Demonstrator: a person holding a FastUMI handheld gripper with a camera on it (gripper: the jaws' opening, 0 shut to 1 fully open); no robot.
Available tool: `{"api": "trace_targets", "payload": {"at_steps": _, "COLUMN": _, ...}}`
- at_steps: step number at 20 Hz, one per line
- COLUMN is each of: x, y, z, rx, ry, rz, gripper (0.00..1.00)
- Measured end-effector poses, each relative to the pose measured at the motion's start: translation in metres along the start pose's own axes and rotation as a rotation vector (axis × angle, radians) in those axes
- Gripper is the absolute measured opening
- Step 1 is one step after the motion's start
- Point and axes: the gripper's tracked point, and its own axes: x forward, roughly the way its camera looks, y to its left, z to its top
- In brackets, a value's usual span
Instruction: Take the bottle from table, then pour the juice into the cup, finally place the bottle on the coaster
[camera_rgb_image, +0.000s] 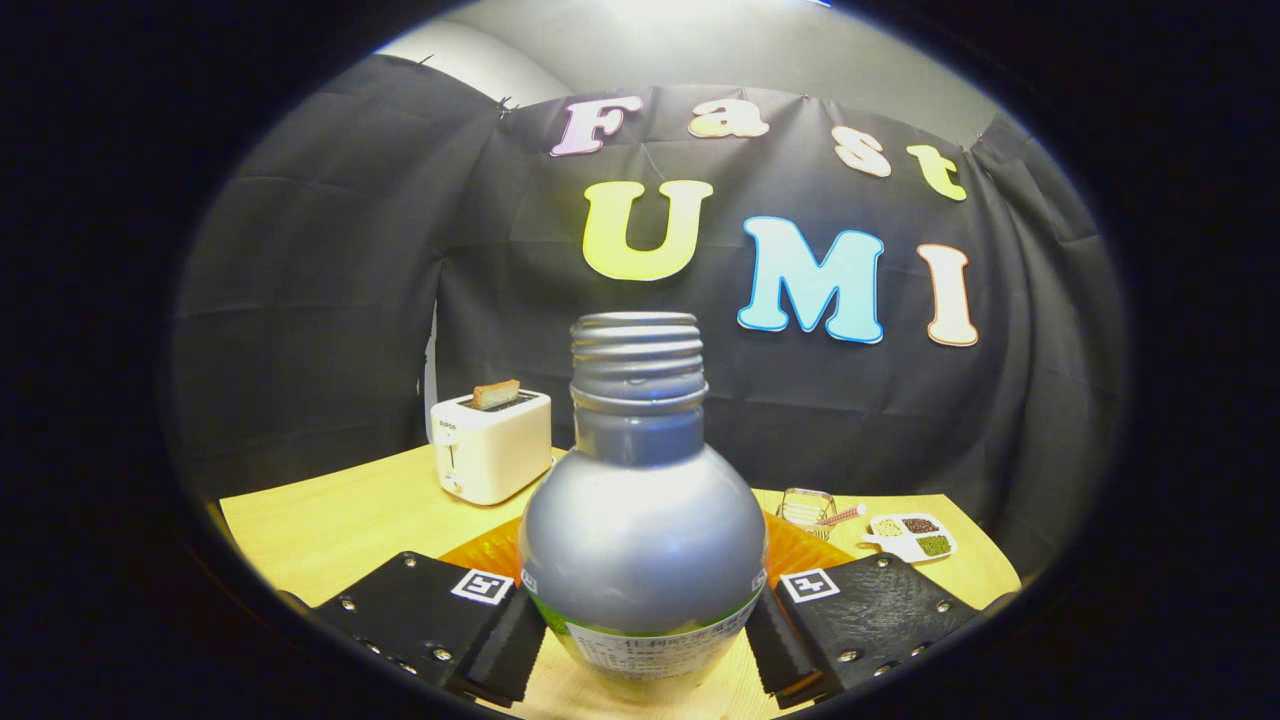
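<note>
Lower middle of the frame: tool (645, 625) with both black padded fingers (505, 640) against the sides of the bottle (642, 540), one left, one right. Fingers clamped on the bottle's lower body, near its green-edged label. Square printed markers on top of each finger.

Bottle: silver, round-shouldered, upright, dead centre between the fingers. Neck threaded, cap off, mouth open at mid-frame. Contents cannot be seen through the metal wall.

Under and around the bottle: pale wooden bench (330, 530), running from lower left to lower right. Whether the bottle's base rests on the bench or is lifted clear, cannot tell; the base is hidden by the frame's lower edge.

Just behind the bottle, showing on both sides of it: an orange ribbed coaster (490, 550), flat on the bench.

Further back, right of centre: a small wire-frame holder (805, 505) with a pink-handled item beside it, too small to tell. Right of that, a white divided dish (912, 537) with dark, green and yellowish fillings.

Left of centre, at the bench's far edge: white toaster (490, 445), a slice of toast (496, 394) standing up out of its slot.
</note>
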Motion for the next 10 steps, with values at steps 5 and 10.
{"api": "trace_targets", "payload": {"at_steps": 5, "x": 0.006, "y": 0.002, "z": -0.002, "rx": 0.018, "ry": 0.004, "rz": 0.002, "gripper": 0.83}}
{"api": "trace_targets", "payload": {"at_steps": 10, "x": 0.018, "y": -0.001, "z": -0.012, "rx": 0.032, "ry": 0.017, "rz": -0.005, "gripper": 0.83}}
